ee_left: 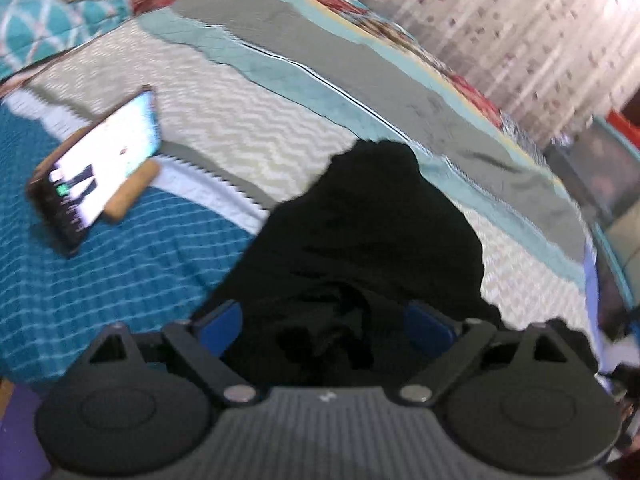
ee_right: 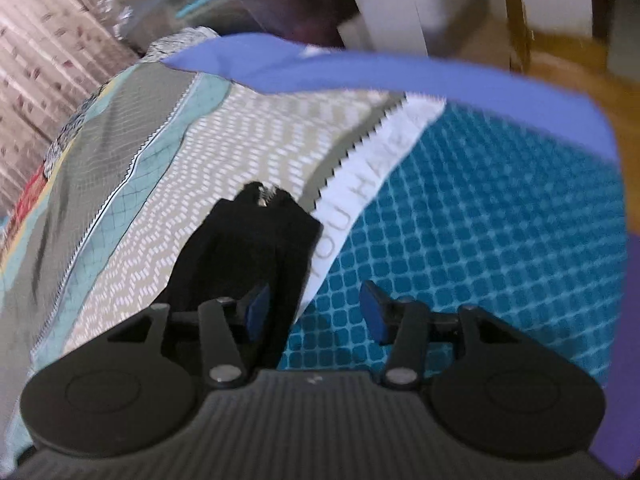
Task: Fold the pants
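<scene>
The black pants (ee_left: 360, 240) lie bunched on a patterned bedspread (ee_left: 120, 280). In the left wrist view the cloth fills the gap between the blue pads of my left gripper (ee_left: 324, 320), whose jaws stand wide apart. In the right wrist view the pants (ee_right: 240, 248) lie in a narrow heap ahead and to the left, over the left pad. My right gripper (ee_right: 316, 312) is open, with teal bedspread (ee_right: 480, 240) showing between its pads. Both frames are blurred.
A lit phone (ee_left: 96, 176) leans on a wooden stand at the left of the bed. A curtain (ee_left: 520, 20) hangs beyond the far edge. A blue band (ee_right: 400, 76) edges the bedspread, with furniture (ee_right: 540, 40) behind it.
</scene>
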`<state>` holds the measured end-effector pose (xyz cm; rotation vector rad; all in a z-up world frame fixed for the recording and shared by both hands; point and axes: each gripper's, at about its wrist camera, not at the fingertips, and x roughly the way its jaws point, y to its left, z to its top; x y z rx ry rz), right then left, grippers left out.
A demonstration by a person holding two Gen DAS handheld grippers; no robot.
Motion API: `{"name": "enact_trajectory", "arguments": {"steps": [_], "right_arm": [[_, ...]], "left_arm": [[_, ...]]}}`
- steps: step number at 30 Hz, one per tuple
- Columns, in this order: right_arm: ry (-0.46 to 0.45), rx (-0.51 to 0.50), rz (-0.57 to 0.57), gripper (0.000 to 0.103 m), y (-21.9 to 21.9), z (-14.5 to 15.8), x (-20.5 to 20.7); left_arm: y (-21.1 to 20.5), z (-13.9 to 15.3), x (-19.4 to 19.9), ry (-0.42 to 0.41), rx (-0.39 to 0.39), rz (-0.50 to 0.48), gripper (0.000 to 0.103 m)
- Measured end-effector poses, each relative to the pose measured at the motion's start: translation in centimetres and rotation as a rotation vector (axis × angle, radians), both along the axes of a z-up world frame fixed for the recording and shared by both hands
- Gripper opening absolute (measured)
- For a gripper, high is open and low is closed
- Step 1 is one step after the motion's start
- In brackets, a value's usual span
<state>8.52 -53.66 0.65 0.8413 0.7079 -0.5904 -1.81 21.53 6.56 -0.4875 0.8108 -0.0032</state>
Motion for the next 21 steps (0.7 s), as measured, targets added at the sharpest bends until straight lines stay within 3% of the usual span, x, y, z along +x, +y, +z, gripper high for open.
{"name": "enact_trajectory", "arguments": {"steps": [4, 6, 7, 8, 9, 13, 16, 18, 21], "right_arm": [[-0.02, 0.016, 0.04, 0.055, -0.1, -0.8, 2.2], [-0.012, 0.005, 0.08, 0.052, 0.2, -1.4, 3.4], [-0.001, -0.016, 0.112, 0.023, 0.4, -1.4, 4.0], [0.019, -0.044, 0.136, 0.009, 0.6, -1.3, 4.3], [0.023, -0.081, 0.126, 0.009, 0.9, -0.8, 4.2], [-0.145, -0.139, 0.017, 0.009, -0.4, 3.1, 0.5], [-0.201, -0.176, -0.073, 0.008, -1.9, 5.3, -3.2], [-0.173, -0.195, -0.073, 0.008, -2.5, 5.5, -4.9], [-0.045, -0.201, -0.074, 0.013, -2.9, 3.9, -6.7]], "left_arm": [[-2.8, -0.8, 1.7, 0.017, 0.072, -0.042, 0.087], [-3.9, -1.8, 2.5, 0.052, 0.098, -0.061, 0.072], [-4.2, -2.4, 3.0, 0.084, 0.099, -0.069, 0.046], [-4.5, -3.1, 3.4, 0.124, 0.091, -0.078, 0.014], [-4.5, -3.7, 3.7, 0.161, 0.074, -0.083, 0.008], [-4.0, -2.8, 2.0, 0.135, 0.046, -0.114, 0.008], [-3.1, -1.2, -0.4, 0.092, -0.014, -0.174, 0.008], [-3.0, -0.8, -2.3, 0.086, -0.013, -0.21, 0.009], [-3.7, -1.3, -4.3, 0.124, 0.048, -0.237, 0.023]]}}
